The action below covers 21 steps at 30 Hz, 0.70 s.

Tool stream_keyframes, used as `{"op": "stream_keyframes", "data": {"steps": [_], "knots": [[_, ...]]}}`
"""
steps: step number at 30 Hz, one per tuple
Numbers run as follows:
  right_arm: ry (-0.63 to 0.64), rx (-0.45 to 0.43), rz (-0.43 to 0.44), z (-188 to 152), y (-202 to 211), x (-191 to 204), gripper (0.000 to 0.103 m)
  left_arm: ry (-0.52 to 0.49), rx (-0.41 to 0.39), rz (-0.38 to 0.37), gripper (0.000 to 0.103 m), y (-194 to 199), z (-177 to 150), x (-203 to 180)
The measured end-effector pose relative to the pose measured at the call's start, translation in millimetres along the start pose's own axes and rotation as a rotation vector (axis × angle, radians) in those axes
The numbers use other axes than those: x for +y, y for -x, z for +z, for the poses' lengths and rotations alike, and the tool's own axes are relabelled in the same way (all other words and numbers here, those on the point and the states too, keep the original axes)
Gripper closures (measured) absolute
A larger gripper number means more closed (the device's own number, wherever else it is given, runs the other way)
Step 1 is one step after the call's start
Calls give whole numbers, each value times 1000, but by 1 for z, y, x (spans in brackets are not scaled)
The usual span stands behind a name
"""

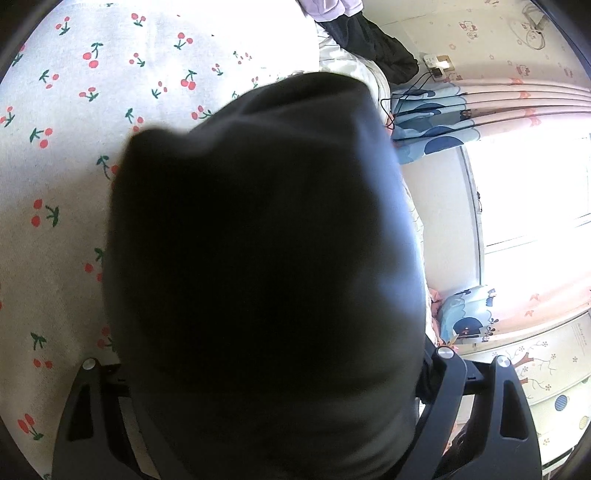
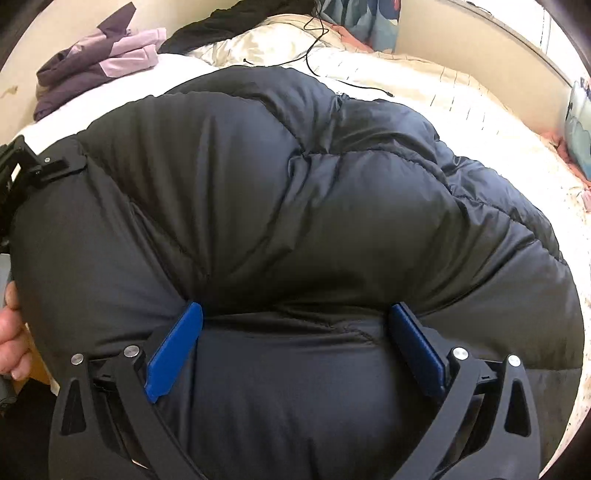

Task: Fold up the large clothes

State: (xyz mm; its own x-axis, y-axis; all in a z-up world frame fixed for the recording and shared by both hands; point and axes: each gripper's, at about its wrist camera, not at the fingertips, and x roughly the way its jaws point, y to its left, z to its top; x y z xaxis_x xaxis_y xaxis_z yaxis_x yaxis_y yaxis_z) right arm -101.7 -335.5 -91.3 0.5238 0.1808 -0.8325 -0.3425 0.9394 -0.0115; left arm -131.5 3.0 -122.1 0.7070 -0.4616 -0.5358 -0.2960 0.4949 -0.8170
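A black puffer jacket (image 2: 295, 192) lies bunched on the bed. My right gripper (image 2: 295, 325) is shut on a thick fold at its near edge, and both blue pads (image 2: 177, 347) dent the fabric. In the left wrist view the same jacket (image 1: 266, 240) bulges up close to the lens and hides the fingers of my left gripper (image 1: 273, 350). Only that gripper's black arms show at the bottom, spread wide with the jacket's bulk packed between them. In the right wrist view, part of the left gripper (image 2: 44, 166) sits at the jacket's left edge, above a hand (image 2: 11, 325).
A white sheet with red cherries (image 1: 74, 147) covers the bed. Purple clothes (image 2: 99, 62) and a dark garment (image 2: 229, 22) lie at the far side, by a cream quilt (image 2: 406, 92) crossed by a black cable (image 2: 314, 44). Curtains (image 1: 498, 107) and a painted cabinet (image 1: 554, 376) stand beside the bed.
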Motion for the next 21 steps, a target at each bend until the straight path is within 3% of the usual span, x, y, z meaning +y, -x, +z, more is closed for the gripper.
{"op": "stream_keyframes", "data": {"steps": [2,5,6,8,12,16,19,21], "knots": [[-22,-15,26,2,11,-3,6,8,4,-7,17,3,-2,4],[-38,-117,10,-5,36,-4,6,18,8,-25,17,6,-4,8],[-29,-107,6,-7,35,-1,6,19,7,-30,17,6,-4,9],[18,-3,-2,-14,10,5,6,17,4,-35,17,6,-6,10],[-25,-65,41,-13,22,-4,6,11,0,-33,17,10,-9,12],[-49,-130,27,-9,33,-14,6,17,-16,-41,17,10,-7,14],[-122,-98,36,0,27,-37,6,0,-31,-40,17,3,0,10],[-116,-26,42,1,9,-41,6,-8,-37,-45,17,12,-7,12]]}}
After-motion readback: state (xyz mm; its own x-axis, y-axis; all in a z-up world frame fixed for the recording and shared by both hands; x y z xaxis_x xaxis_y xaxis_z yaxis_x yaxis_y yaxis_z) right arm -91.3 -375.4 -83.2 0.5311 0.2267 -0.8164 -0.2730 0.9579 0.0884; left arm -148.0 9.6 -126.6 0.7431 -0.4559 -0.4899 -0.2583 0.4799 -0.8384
